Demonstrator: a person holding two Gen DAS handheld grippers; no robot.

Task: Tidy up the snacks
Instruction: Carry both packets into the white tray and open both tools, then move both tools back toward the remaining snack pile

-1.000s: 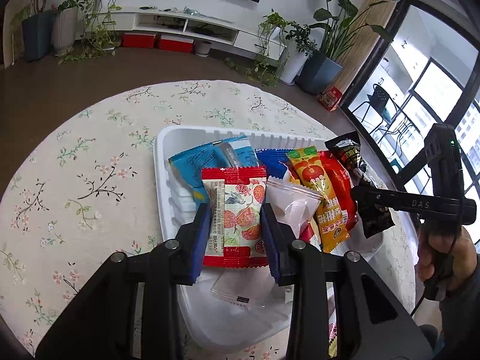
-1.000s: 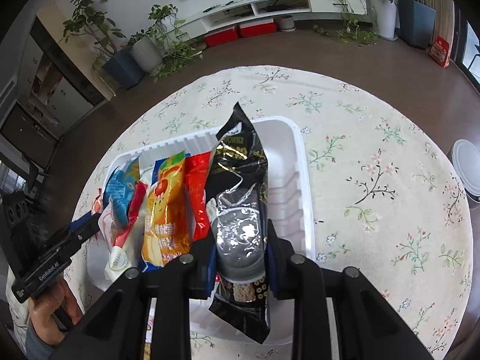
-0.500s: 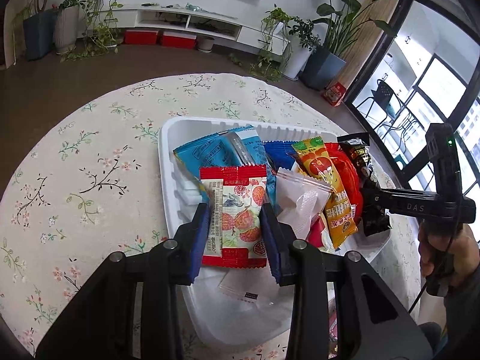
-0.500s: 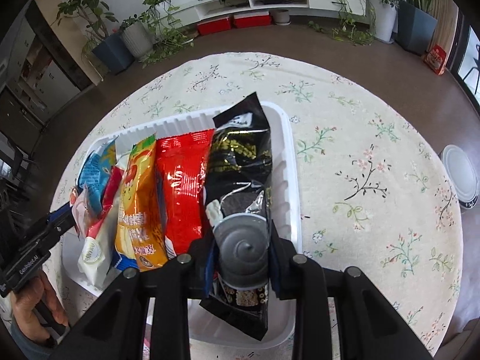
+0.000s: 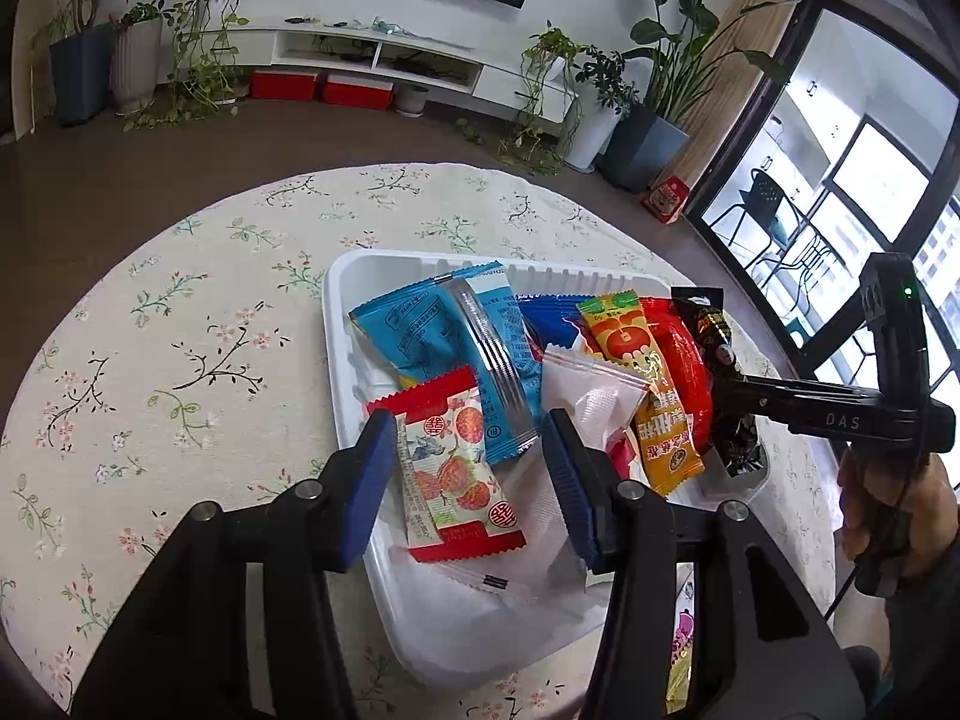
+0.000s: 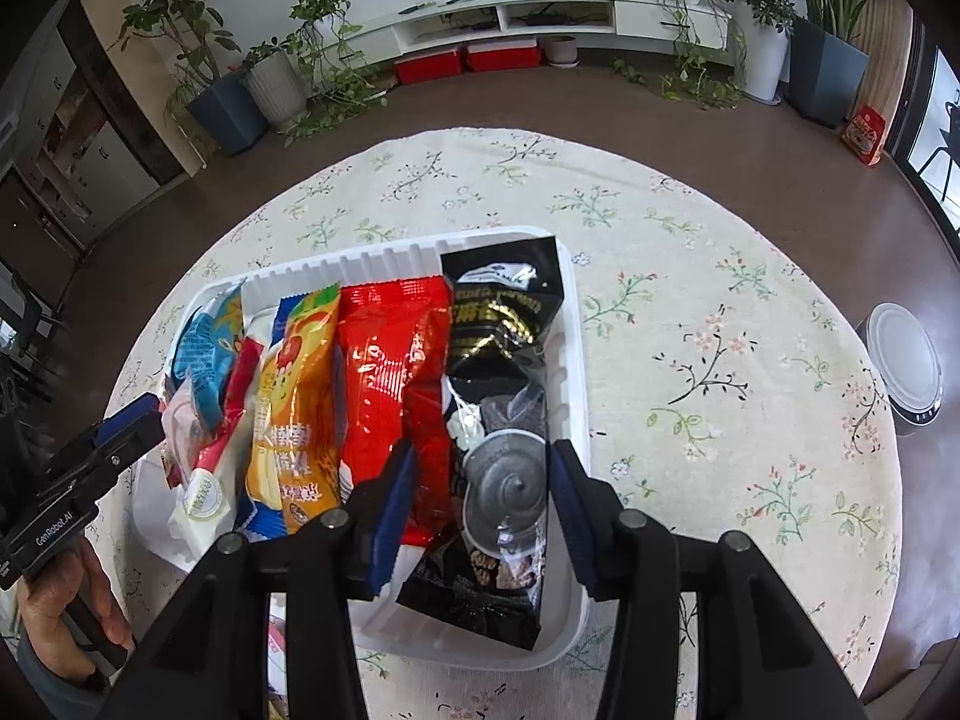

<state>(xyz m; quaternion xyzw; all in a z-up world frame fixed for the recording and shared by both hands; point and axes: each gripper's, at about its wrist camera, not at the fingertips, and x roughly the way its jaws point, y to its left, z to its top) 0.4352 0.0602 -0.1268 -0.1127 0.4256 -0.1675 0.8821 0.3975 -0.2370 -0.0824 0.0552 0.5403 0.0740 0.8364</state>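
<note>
In the left wrist view the blue packet (image 5: 549, 318) shows only a strip at centre, the rest buried under neighbouring packets, and a yellow-pink wrapper (image 5: 681, 654) (lower right, behind the gripper frame) is unidentifiable. The person's hand (image 6: 78, 594) is cut off lower left in the right wrist view.

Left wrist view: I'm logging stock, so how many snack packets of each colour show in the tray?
Blue packets: 2
Red packets: 2
Orange packet: 1
Black packet: 1
White packet: 1
Clear packet: 1
Total: 8
</note>
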